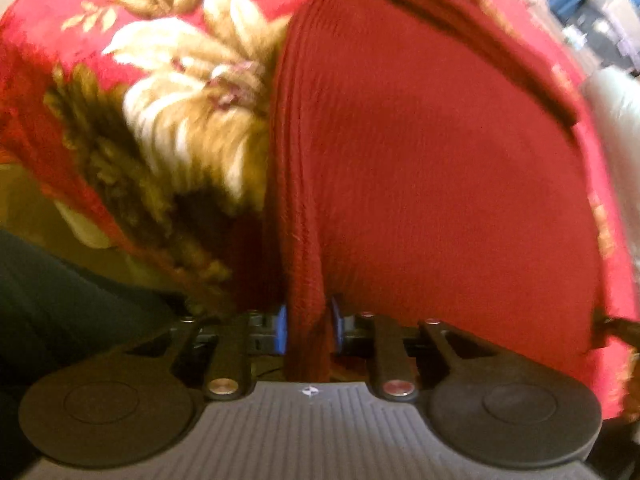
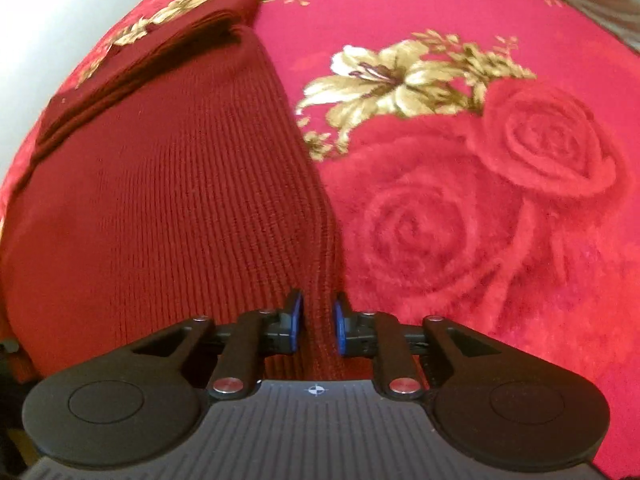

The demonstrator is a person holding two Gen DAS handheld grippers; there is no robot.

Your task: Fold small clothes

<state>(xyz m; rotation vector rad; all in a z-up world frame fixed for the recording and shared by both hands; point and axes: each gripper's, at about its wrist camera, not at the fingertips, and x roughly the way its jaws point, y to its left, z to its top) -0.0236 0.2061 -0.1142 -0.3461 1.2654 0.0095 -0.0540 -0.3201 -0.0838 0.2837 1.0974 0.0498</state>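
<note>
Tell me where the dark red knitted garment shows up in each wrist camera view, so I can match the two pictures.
Left wrist: dark red knitted garment fills centre and right, its edge pinched in the left gripper.
Right wrist: it fills the left half, its edge pinched in the right gripper.
Shared landmark: the flowered red blanket underneath.

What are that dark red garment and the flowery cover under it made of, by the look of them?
The dark red garment looks like ribbed knit, wool or acrylic: fine parallel ridges run along it and the finish is matte. The flowery cover looks like plush fleece, probably synthetic: its roses and lilies have a soft, fuzzy pile with a slight sheen.
</note>
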